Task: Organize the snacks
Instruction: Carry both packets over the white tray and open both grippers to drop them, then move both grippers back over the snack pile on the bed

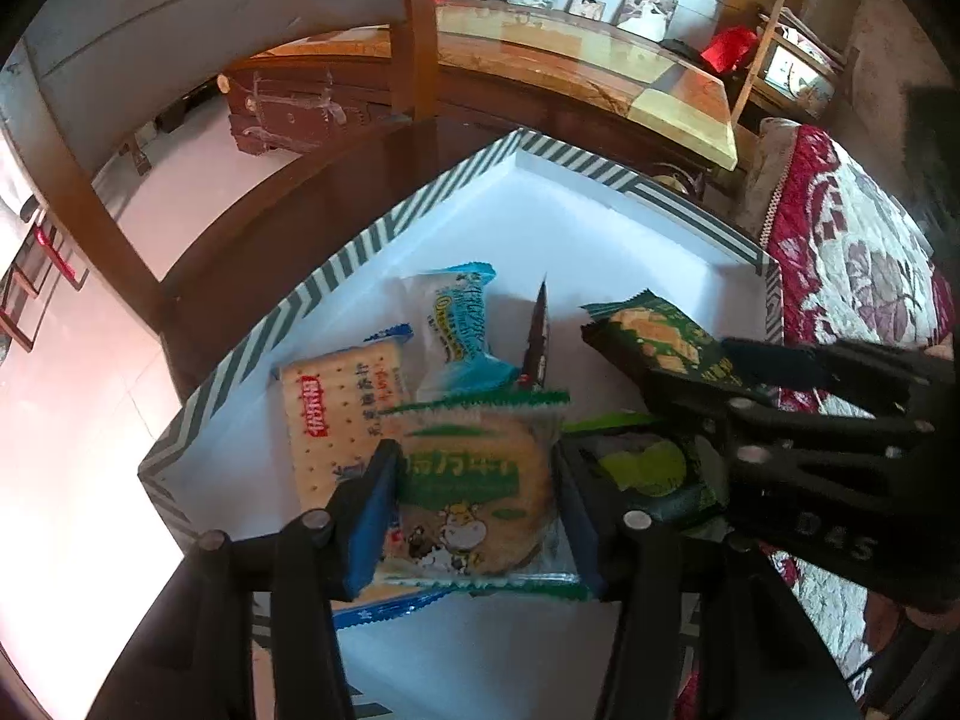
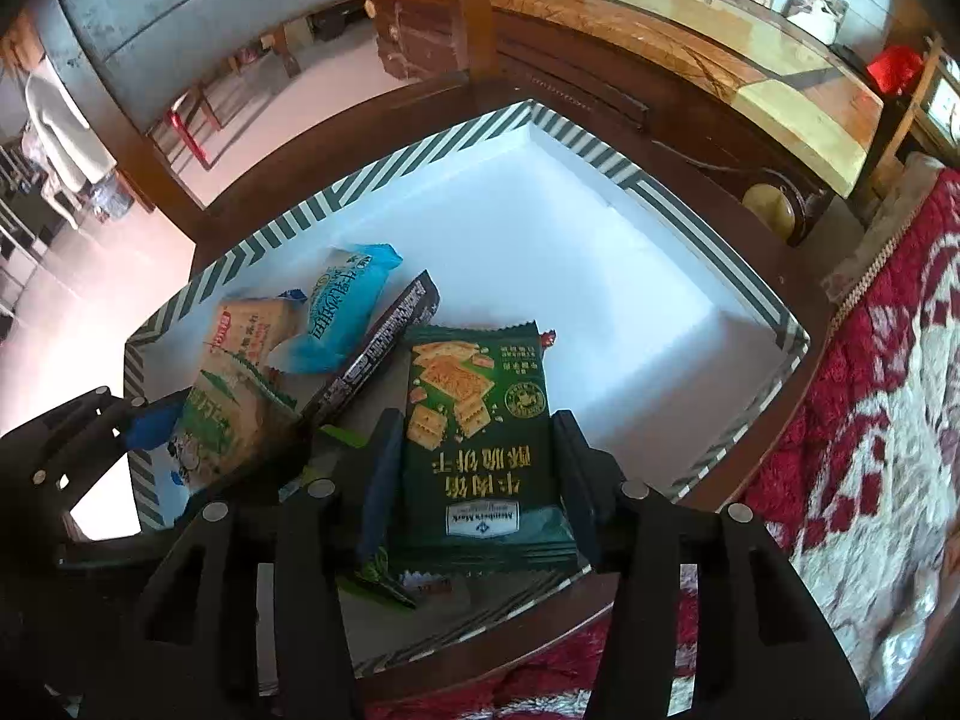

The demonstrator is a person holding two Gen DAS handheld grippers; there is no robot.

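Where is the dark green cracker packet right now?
In the right wrist view the dark green cracker packet lies inside the striped box, between the right gripper jaws, with the long dark snack bar just to its left.

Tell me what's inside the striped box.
The striped box holds a cracker packet, blue packet, dark bar and two green packets; anything beneath them is covered.

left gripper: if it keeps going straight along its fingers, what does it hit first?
Most likely the round cracker pack with the cow print, which sits between the left gripper fingers, inside the striped box. Whether the pads touch it is unclear.
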